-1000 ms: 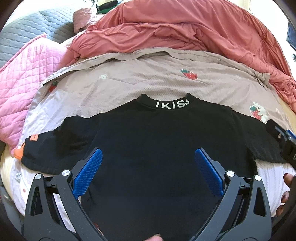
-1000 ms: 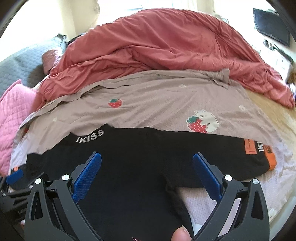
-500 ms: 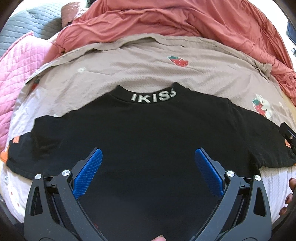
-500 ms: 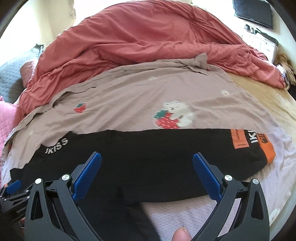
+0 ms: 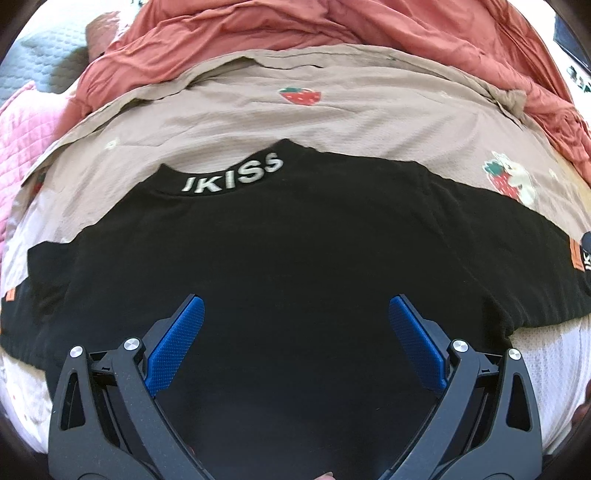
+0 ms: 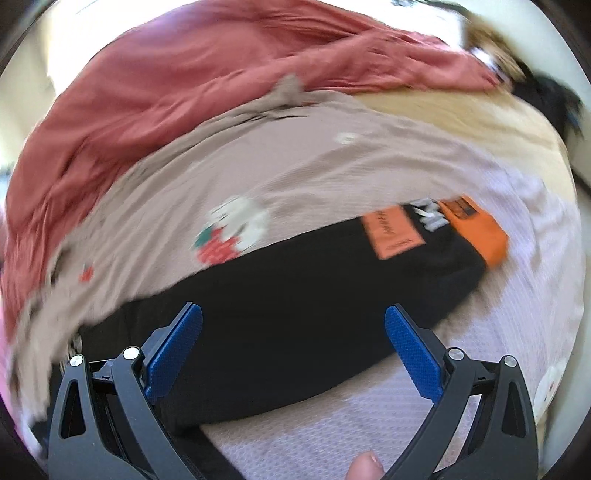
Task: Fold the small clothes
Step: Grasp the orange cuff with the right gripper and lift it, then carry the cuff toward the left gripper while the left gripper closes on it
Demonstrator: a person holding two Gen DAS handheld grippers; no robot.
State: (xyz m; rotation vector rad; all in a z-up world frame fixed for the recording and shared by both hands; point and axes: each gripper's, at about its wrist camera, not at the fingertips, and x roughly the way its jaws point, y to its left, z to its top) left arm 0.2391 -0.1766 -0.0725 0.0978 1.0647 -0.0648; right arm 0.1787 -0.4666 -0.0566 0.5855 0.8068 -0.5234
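A black T-shirt [image 5: 288, 251] lies spread flat on the bed, its collar lettered "IKISS" at the far side and both sleeves out sideways. My left gripper [image 5: 295, 325] hovers open over the shirt's middle, nothing between its blue pads. In the blurred right wrist view the shirt's right sleeve [image 6: 332, 295] stretches out to an orange cuff with an orange patch. My right gripper [image 6: 293, 332] stands open above that sleeve, holding nothing.
Under the shirt lies a beige sheet [image 5: 332, 122] printed with strawberries and a bear. A rumpled red duvet [image 5: 332, 26] is heaped behind it, with a pink quilted pillow [image 5: 22, 125] at far left. White textured fabric [image 6: 332, 417] covers the near edge.
The left gripper has moved forward over the shirt's middle. The right gripper has swung right along the sleeve toward the orange cuff. Both stayed open.
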